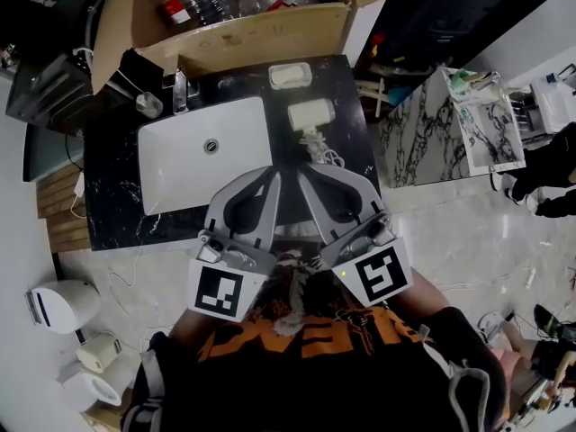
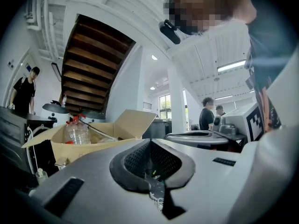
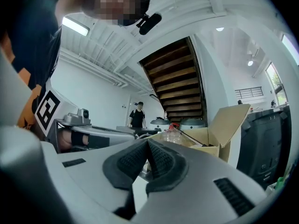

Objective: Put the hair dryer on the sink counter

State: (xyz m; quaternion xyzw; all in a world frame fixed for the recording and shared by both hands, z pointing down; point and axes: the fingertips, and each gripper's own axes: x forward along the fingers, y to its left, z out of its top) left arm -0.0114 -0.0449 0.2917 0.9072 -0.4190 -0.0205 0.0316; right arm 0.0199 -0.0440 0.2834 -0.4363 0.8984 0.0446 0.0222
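In the head view a cream hair dryer (image 1: 310,113) lies on the black marble sink counter (image 1: 112,178), just right of the white basin (image 1: 202,156). Its coiled cord (image 1: 330,157) trails toward me. My left gripper (image 1: 274,175) and right gripper (image 1: 302,175) are held side by side in front of my chest, pointing level at the counter, tips just short of the cord. Both are shut with nothing between the jaws. The left gripper view shows its own left gripper (image 2: 149,141) with the tips meeting, and the right gripper view shows the right gripper (image 3: 147,141) the same way.
An open cardboard box (image 1: 261,34) with plastic bottles stands behind the counter. A white soap dish (image 1: 290,76), a faucet (image 1: 180,88) and a small bottle (image 1: 148,104) sit at the counter's back. A marble-patterned cabinet (image 1: 423,133) is on the right, a toilet (image 1: 63,304) at lower left. People stand far off.
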